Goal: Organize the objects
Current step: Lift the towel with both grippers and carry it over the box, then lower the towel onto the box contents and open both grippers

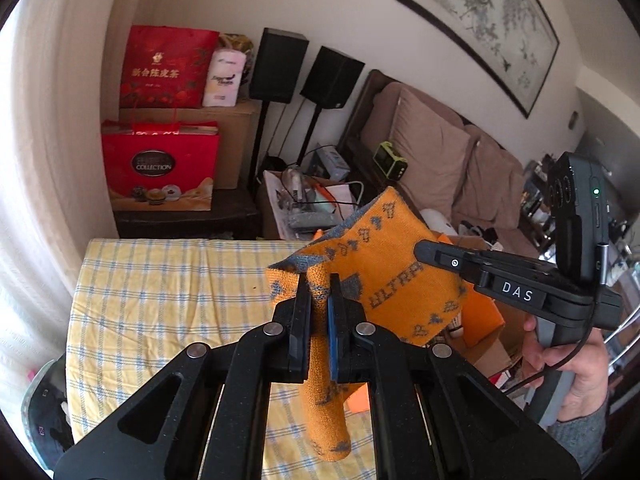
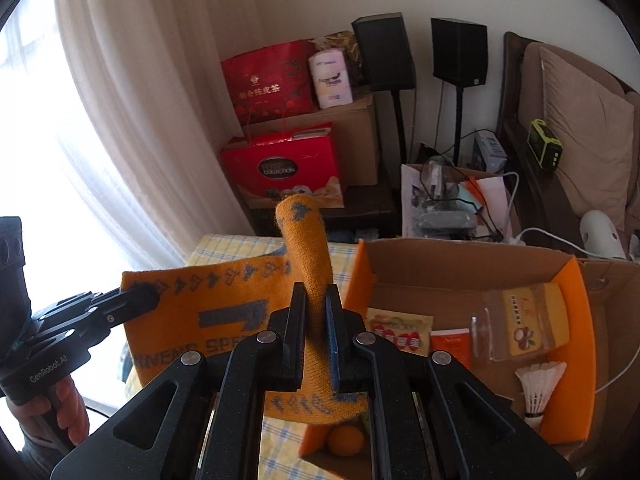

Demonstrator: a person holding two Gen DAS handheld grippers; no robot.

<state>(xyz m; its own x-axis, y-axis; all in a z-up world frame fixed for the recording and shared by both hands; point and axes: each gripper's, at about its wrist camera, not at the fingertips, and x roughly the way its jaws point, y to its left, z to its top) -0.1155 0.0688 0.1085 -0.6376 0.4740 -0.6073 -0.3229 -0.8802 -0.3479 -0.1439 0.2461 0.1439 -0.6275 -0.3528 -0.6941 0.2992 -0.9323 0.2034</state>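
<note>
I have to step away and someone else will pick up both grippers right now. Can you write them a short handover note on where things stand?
Left hand-held gripper: shut on one corner of the orange towel.
Right hand-held gripper: shut on another part of the same towel, which hangs between the two, lifted off the checked tablecloth.
Cardboard box, to the right: already holds a jar, a shuttlecock, packets and an orange ball.
Done: those things are boxed.
Left: probably fold the towel or put it away; keep both grips until it is set down.
</note>
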